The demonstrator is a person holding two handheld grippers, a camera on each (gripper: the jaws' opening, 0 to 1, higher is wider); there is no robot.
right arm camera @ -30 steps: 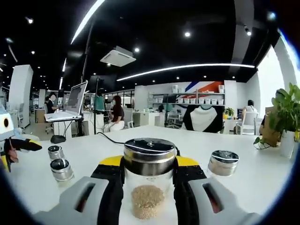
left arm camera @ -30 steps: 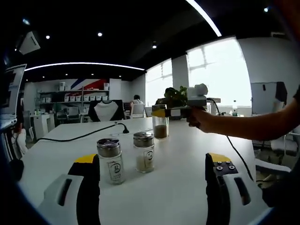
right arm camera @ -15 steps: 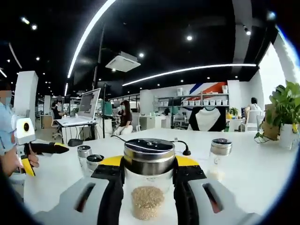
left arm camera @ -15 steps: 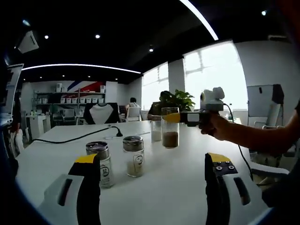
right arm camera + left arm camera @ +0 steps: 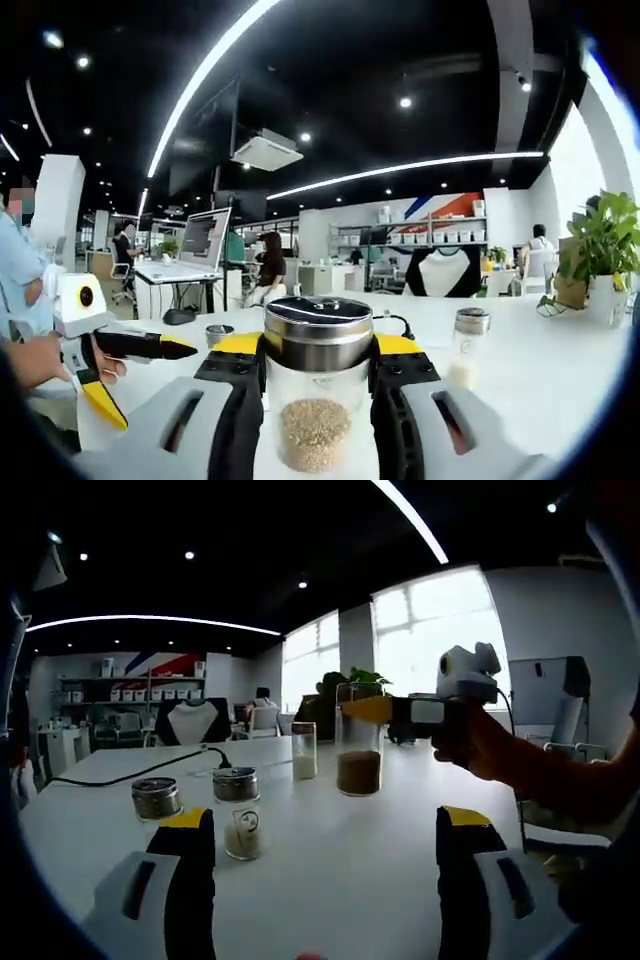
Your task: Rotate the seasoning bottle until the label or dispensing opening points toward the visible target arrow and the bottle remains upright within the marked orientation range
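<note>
Now, in the left gripper view, we see our left gripper [image 5: 325, 880] with its two jaws spread wide, nothing between them, low over the white worktop [image 5: 350, 880]. Beyond the left jaw stand two small shakers with metal lids: one with a label [image 5: 240, 813] just past the jaw's yellow tip, and a second shaker [image 5: 157, 798] a little farther to the left. A tall slim bottle of white grains [image 5: 304, 750] stands farther back. To the right, the right gripper [image 5: 385, 710] comes into the picture, held by a hand [image 5: 475, 745], and its yellow-tipped jaws pinch the seasoning bottle [image 5: 359, 740], a clear jar with brown seasoning in its lower part. We see the jar upright, and we cannot tell whether its base touches the worktop. A black cable [image 5: 140, 772] runs across the worktop at the back, and a potted plant [image 5: 345, 685] stands behind the jar by the window.

In the right gripper view, the right gripper [image 5: 318, 400] is closed on the seasoning bottle [image 5: 318, 385], one jaw pressed on each side just under its shiny metal lid, the tan grains visible through the glass. The left gripper [image 5: 135, 350] shows at the left, held in a hand [image 5: 40, 360]. A metal-lidded shaker [image 5: 218, 334] sits behind it, and the slim bottle [image 5: 466, 345] stands on the worktop [image 5: 560, 380] to the right. A potted plant [image 5: 595, 255] stands at the far right.
</note>
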